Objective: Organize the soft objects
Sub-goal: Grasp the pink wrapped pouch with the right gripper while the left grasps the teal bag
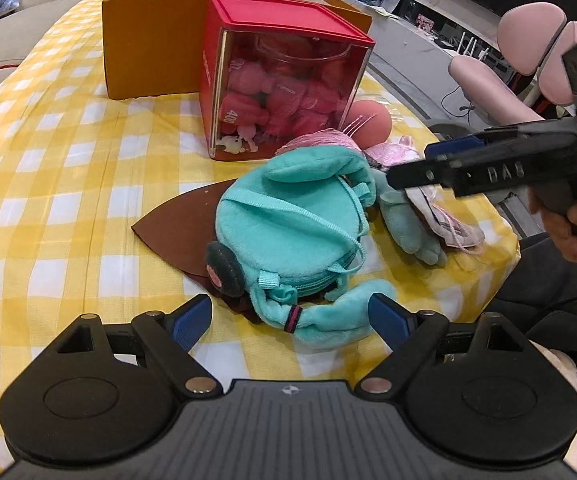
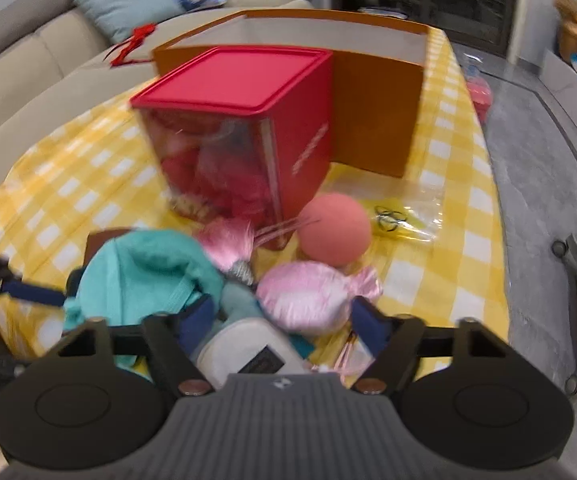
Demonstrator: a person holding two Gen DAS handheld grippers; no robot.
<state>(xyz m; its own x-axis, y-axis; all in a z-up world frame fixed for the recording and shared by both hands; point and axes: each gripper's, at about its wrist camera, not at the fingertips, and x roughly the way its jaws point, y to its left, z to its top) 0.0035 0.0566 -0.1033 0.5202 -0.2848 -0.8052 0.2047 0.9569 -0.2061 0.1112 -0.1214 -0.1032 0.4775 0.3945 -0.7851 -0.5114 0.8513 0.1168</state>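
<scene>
A teal plush pouch (image 1: pixel 288 224) lies on a brown sheet (image 1: pixel 176 224) on the yellow checked cloth. My left gripper (image 1: pixel 290 320) is open, its fingers on either side of the pouch's teal ear. My right gripper (image 2: pixel 284 320) is open over a pink satin plush (image 2: pixel 308 300) and a white pouch (image 2: pixel 248 348); it shows from the side in the left wrist view (image 1: pixel 420 164). The teal pouch also shows in the right wrist view (image 2: pixel 144 276). A pink ball (image 2: pixel 334 234) and a pink tassel (image 2: pixel 228 240) lie behind the pile.
A red box (image 1: pixel 280 80) with a clear front holds pink plush toys. An open orange box (image 1: pixel 152 40) stands behind it. A clear bag with hair ties (image 2: pixel 404 216) lies right of the ball. The table edge (image 2: pixel 492 200) runs along the right. Pink chairs (image 1: pixel 528 52) stand beyond.
</scene>
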